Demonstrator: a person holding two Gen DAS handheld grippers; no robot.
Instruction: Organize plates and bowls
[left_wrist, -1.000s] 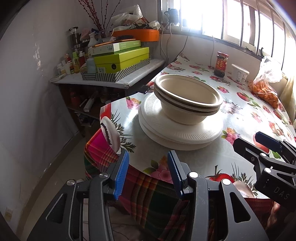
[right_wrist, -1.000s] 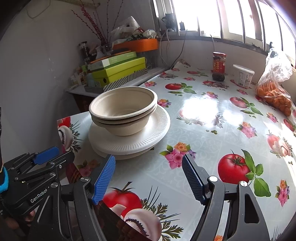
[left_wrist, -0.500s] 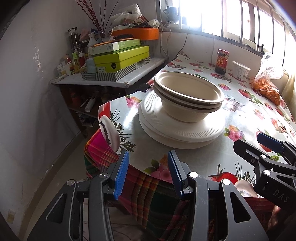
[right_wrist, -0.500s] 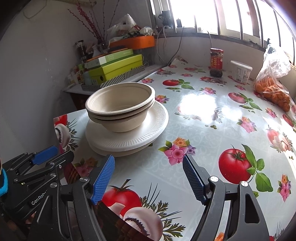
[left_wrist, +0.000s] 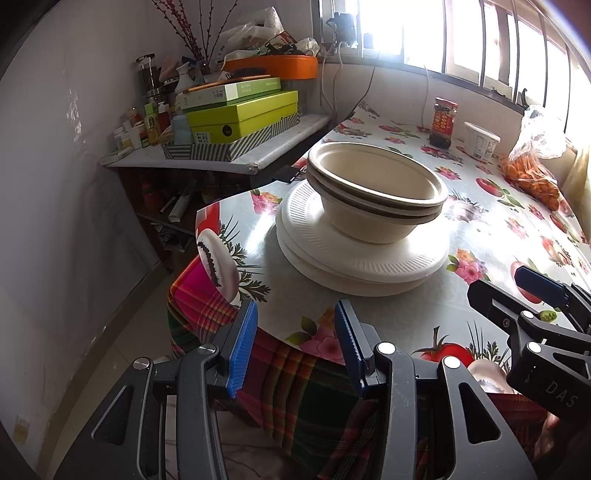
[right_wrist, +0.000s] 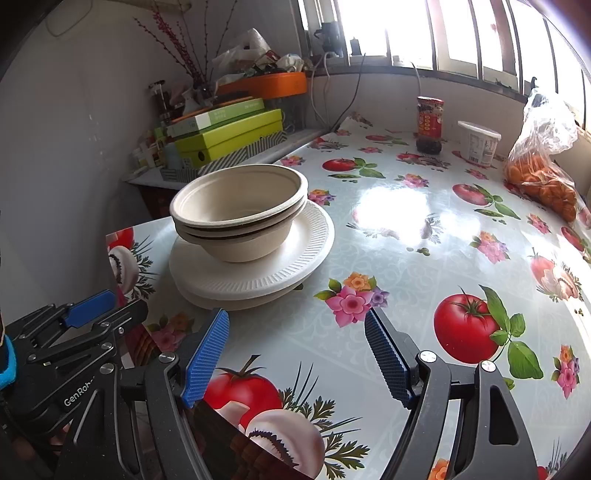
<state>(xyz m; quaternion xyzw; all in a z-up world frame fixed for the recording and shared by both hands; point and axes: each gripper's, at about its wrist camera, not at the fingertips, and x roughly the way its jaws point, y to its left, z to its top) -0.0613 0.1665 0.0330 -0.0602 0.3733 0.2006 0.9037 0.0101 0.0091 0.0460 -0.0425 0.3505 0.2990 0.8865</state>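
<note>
Right wrist | bowls (right_wrist: 240, 210) nested on stacked plates (right_wrist: 255, 269) | left tool (left_wrist: 293, 343), right tool (right_wrist: 295, 354): agape, empty

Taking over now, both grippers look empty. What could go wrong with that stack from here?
1. The bowls sit off-centre on the plates; a one-sided pinch may tip them.
2. The stack is near the table edge; a push could slide it off.
3. The rims are nested, so one grab may lift both.

Matt beige pulp bowls (right_wrist: 240, 206), ribbed white foam plates (right_wrist: 291, 266), glossy floral oilcloth tablecloth (right_wrist: 406, 229), plaid cloth (left_wrist: 295, 387) beneath
</note>
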